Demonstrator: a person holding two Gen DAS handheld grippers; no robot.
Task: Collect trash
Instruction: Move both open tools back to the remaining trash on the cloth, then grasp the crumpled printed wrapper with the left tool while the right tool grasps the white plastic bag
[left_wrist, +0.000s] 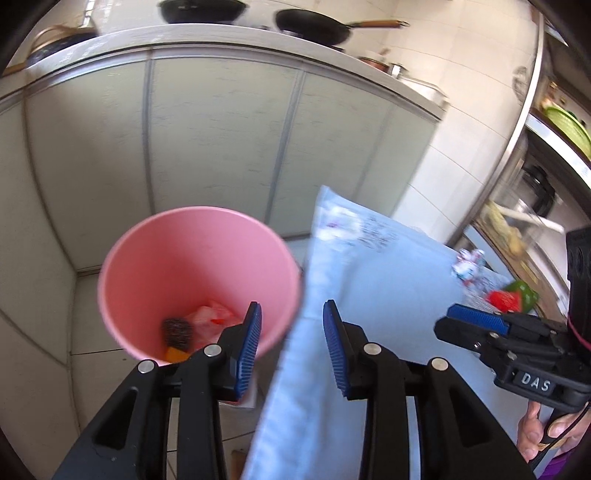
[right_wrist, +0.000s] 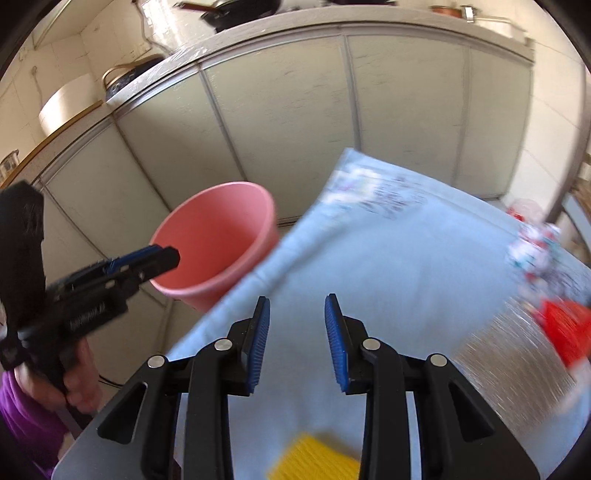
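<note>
A pink bin (left_wrist: 199, 258) stands on the floor beside the table, below my left gripper (left_wrist: 293, 347). Inside it lie a dark scouring ball (left_wrist: 177, 329), a crumpled red-and-white wrapper (left_wrist: 212, 319) and an orange scrap (left_wrist: 176, 354). My left gripper is open with nothing between its pads and hangs over the cloth's edge next to the bin. On the blue tablecloth (left_wrist: 388, 295) rest a crumpled wrapper (left_wrist: 467, 264) and a red-and-green item (left_wrist: 513, 297). My right gripper (right_wrist: 297, 343) is open and empty above the cloth (right_wrist: 388, 266). The bin (right_wrist: 218, 247) lies to its left.
Pale cabinet doors (left_wrist: 221, 147) under a counter with black pans (left_wrist: 314, 26) stand behind the bin. A shelf unit (left_wrist: 535, 177) is at the right. On the table lie a yellow ribbed item (right_wrist: 314, 461), a silvery sheet (right_wrist: 517, 373), a red item (right_wrist: 565, 332) and a wrapper (right_wrist: 535, 251).
</note>
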